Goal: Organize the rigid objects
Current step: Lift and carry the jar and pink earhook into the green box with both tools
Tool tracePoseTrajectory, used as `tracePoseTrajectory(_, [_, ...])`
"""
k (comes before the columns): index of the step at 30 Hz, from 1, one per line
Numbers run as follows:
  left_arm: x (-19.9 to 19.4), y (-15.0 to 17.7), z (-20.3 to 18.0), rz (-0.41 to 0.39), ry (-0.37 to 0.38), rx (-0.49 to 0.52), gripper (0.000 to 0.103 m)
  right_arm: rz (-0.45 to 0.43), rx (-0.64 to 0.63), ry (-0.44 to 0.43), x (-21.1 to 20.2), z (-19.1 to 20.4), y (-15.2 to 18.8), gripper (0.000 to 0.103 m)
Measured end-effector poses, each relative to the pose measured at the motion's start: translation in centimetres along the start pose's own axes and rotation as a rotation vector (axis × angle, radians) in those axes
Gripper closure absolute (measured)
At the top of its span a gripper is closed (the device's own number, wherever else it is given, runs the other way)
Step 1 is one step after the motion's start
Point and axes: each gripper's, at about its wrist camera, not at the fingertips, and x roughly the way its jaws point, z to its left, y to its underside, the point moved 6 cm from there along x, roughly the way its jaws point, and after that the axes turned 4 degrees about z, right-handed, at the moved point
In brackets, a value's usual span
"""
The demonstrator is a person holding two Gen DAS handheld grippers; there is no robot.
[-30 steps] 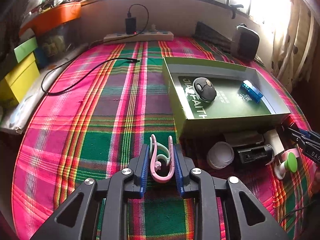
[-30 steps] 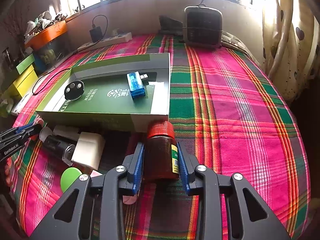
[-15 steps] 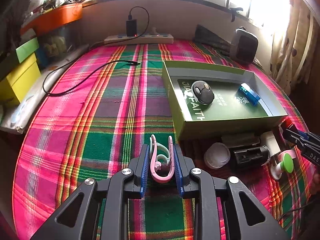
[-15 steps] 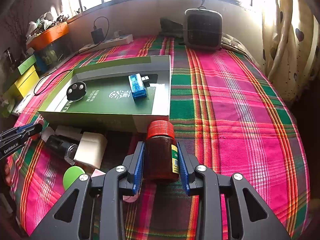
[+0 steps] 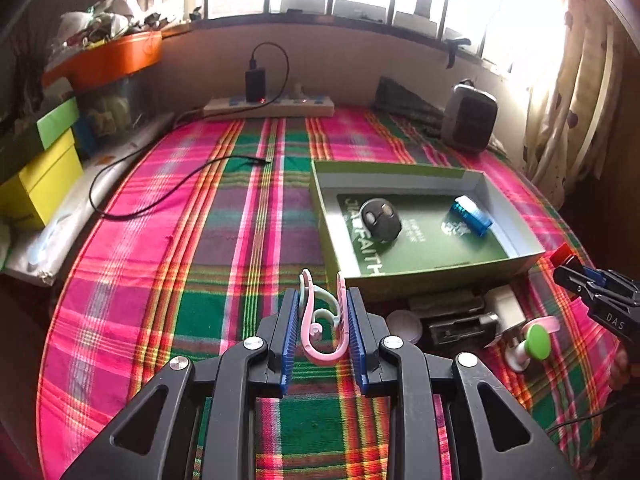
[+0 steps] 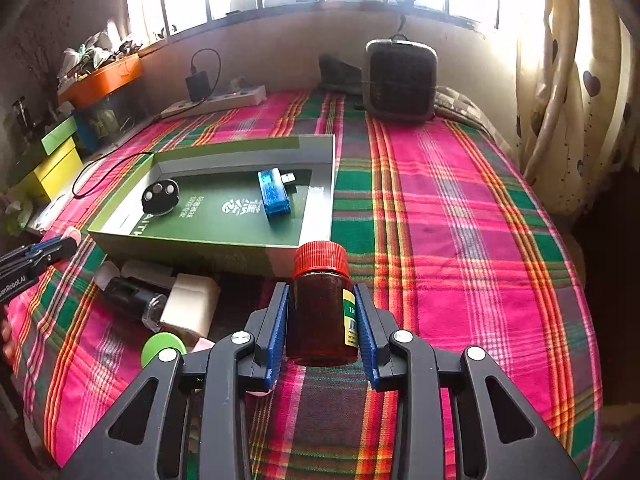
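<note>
My left gripper (image 5: 322, 300) is shut on a pink clip (image 5: 323, 316), held above the plaid cloth to the left of the green box (image 5: 400, 178). My right gripper (image 6: 321, 300) is shut on a brown bottle with a red cap (image 6: 320, 304), held in front of the box's near wall (image 6: 224, 252). In the box lie a black key fob (image 5: 380, 220) and a blue USB stick (image 5: 470, 216); both also show in the right wrist view, the fob (image 6: 160, 197) and the stick (image 6: 273, 196).
Before the box lie a white round lid (image 5: 404, 326), a black device (image 5: 460, 328), a white block (image 6: 191, 306) and a green-topped item (image 5: 536, 342). A power strip (image 5: 268, 106), black cable (image 5: 168, 192), small heater (image 6: 400, 80) and yellow boxes (image 5: 36, 188) ring the bed.
Both grippers have risen and drawn back a little from the box, each still holding its object. The box and loose items have not moved.
</note>
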Motion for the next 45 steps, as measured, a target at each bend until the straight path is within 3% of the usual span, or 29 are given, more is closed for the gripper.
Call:
tracePoseTrajectory(20, [0.5,-3.3,-3.9,-0.012,0.082,0.066,0.080,-0.035,-0.052,-0.085,-0.7,1.8,-3.7,0.070])
tracePoseTrajectory(29, [2.7,-4.0,-5.7,0.027,0.119,0.089,0.080,0.023,-0.075,-0.196,1.8,3.4,-5.2,0.070])
tracePoseTrajectory(45, [6.7,-4.1,-6.9,0.104,0.126,0.106,0.080,0.104,-0.125,-0.254,5.6,4.7,-6.0,0.070])
